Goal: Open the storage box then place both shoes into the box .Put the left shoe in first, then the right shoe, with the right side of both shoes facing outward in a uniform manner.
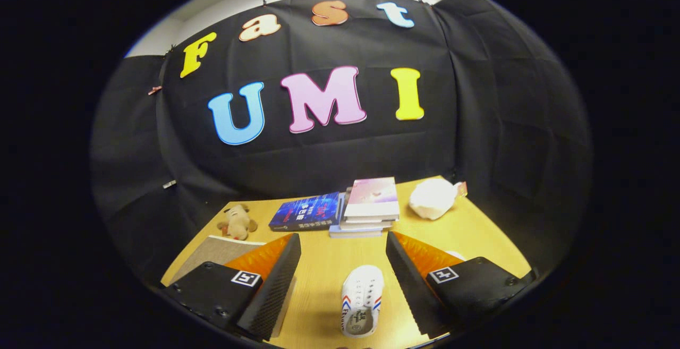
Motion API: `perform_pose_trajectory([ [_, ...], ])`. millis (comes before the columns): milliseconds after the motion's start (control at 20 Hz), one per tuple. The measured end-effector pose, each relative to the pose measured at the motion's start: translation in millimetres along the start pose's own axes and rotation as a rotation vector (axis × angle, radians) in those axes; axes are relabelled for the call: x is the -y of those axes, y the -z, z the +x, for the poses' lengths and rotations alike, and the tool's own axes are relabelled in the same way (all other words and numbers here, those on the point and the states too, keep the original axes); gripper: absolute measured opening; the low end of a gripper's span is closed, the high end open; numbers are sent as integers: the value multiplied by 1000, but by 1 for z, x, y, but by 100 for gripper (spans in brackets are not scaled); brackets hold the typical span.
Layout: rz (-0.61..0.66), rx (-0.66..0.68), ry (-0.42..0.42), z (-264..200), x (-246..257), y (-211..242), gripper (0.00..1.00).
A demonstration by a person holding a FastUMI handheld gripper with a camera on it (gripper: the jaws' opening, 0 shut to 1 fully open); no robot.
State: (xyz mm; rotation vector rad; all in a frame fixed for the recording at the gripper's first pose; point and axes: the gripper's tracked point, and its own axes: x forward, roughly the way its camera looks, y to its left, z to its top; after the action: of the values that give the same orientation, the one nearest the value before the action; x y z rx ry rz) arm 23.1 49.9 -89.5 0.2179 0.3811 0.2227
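Gripper view looks down along the gripper, whose two fingers stand wide apart with nothing pressed between them. A white shoe with red and blue side stripes lies on the wooden table in the gap between the fingers, nearer the right one and touching neither, its toe pointing away and its heel end toward the camera. Behind the left finger a flat beige panel lies on the table; whether it belongs to the storage box cannot be told, as the finger covers much of it. A small white patch peeks out just behind the right finger, too little of it showing to name. Beyond the fingers, a blue book lies flat beside a stack of books topped by a pink cover. Left of them sits a small tan plush toy; right of the stack rests a white lumpy plush near the table's far corner.
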Motion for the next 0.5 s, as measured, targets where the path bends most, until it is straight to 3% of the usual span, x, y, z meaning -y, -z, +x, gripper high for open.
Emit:
perform_pose_trajectory([
  [250, 161, -248, -153, 16, -16, 58, 99],
  [500, 242, -460, -343, 10, -52, 110, 98],
])
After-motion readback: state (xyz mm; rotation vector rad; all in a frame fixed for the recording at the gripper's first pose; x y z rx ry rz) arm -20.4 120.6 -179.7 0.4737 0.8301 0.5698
